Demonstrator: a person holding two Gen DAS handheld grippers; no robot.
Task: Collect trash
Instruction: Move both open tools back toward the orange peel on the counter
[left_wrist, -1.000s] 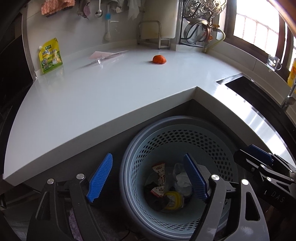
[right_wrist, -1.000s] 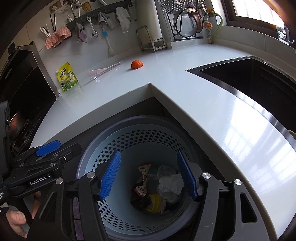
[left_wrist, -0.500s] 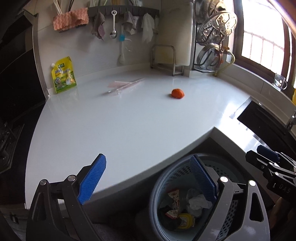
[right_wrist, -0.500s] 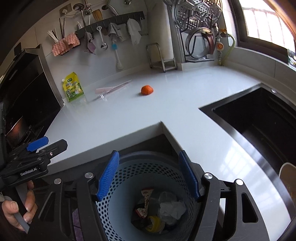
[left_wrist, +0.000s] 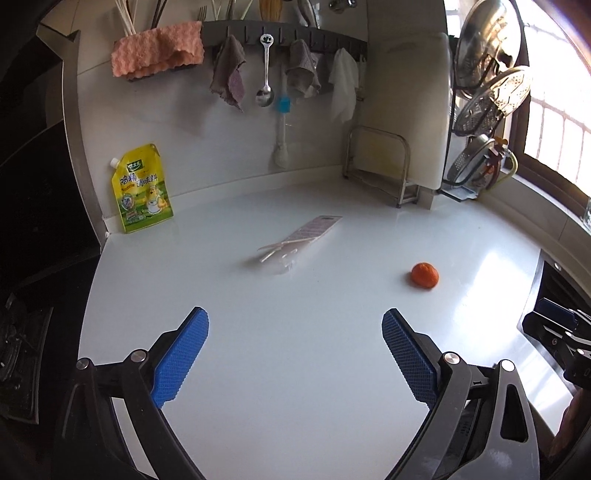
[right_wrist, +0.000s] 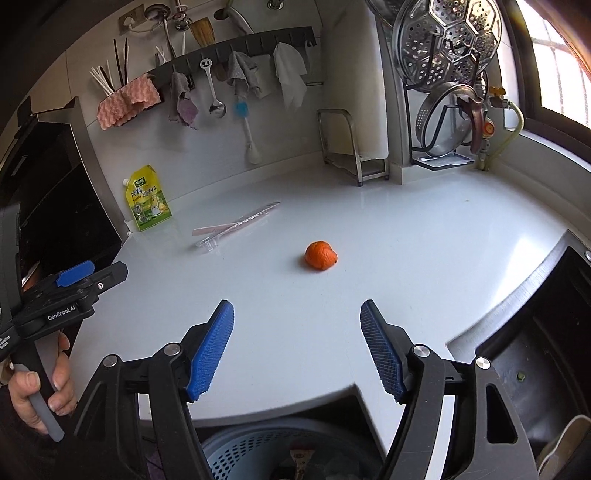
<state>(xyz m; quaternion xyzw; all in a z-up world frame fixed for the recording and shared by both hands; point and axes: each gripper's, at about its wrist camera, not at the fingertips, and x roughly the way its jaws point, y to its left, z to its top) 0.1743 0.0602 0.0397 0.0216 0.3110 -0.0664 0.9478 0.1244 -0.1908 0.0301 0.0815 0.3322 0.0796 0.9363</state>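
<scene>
Right gripper (right_wrist: 297, 325) over the white table (right_wrist: 424, 236), its jaws have just been opening, nothing between them. Orange peel (right_wrist: 320, 255) ahead, lying alone. Clear wrapper (right_wrist: 236, 225) further back left, yellow pouch (right_wrist: 148, 198) upright against wall. Perforated bin (right_wrist: 258, 454) below table edge, trash inside. Left gripper (right_wrist: 74, 291) at left edge, hand (right_wrist: 37, 391) on its handle.
</scene>
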